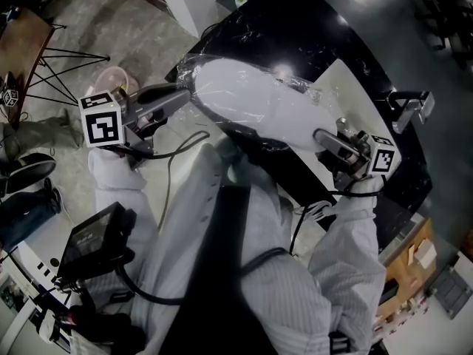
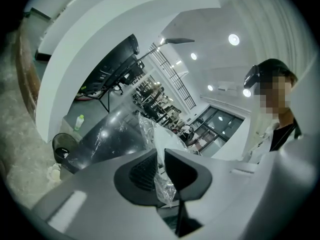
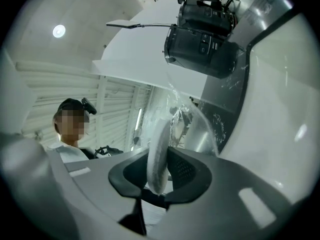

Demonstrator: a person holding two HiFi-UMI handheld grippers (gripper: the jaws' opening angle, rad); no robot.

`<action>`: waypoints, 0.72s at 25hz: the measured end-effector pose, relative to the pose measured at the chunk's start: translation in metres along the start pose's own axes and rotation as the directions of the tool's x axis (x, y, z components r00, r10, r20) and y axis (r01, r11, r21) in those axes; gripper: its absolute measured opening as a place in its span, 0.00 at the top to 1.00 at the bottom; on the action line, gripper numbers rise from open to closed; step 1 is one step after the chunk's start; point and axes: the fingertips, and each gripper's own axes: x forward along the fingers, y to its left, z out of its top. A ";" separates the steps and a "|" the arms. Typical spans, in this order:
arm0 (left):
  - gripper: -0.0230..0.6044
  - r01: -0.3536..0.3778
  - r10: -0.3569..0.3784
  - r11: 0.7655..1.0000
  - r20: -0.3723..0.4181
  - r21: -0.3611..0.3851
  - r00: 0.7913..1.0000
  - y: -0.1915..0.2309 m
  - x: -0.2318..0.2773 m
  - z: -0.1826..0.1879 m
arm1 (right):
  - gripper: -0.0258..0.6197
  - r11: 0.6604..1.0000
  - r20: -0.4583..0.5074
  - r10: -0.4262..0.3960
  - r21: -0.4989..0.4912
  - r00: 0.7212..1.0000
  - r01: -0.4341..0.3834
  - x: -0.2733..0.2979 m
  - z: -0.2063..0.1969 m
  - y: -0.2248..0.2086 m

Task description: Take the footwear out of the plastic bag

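A white slipper wrapped in a clear plastic bag hangs in the air above my lap, stretched between both grippers. My left gripper grips the bag's left end; in the left gripper view its jaws pinch crumpled clear film. My right gripper holds the right end. In the right gripper view its jaws clamp the slipper's white edge, with plastic film trailing beyond it.
A black glossy table and a white surface lie beyond the slipper. A green-capped bottle stands at the table's far edge. A black device with cables sits by my left leg. Shoes lie on the floor.
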 end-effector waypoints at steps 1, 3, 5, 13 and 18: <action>0.90 -0.009 0.009 1.000 0.007 -0.001 1.000 0.001 -0.002 0.001 | 0.82 1.000 0.007 -0.008 -0.004 1.000 0.008 -0.005 0.001 0.001; 0.92 -0.034 0.034 0.999 0.021 0.000 0.999 0.005 -0.007 0.004 | 0.82 1.000 0.025 -0.025 -0.014 0.999 0.026 -0.016 0.004 0.001; 0.94 -0.063 0.063 0.998 0.029 0.004 0.998 0.010 -0.012 0.005 | 0.82 0.999 0.049 -0.047 -0.015 0.998 0.048 -0.029 0.005 0.002; 0.95 -0.192 0.191 0.981 0.072 0.004 0.979 0.031 -0.041 0.010 | 0.82 0.982 0.181 -0.175 -0.033 0.968 0.184 -0.096 0.010 0.004; 0.95 -0.287 0.286 0.958 0.103 -0.002 0.953 0.042 -0.057 0.015 | 0.82 0.951 0.275 -0.281 -0.052 0.920 0.306 -0.138 0.012 0.007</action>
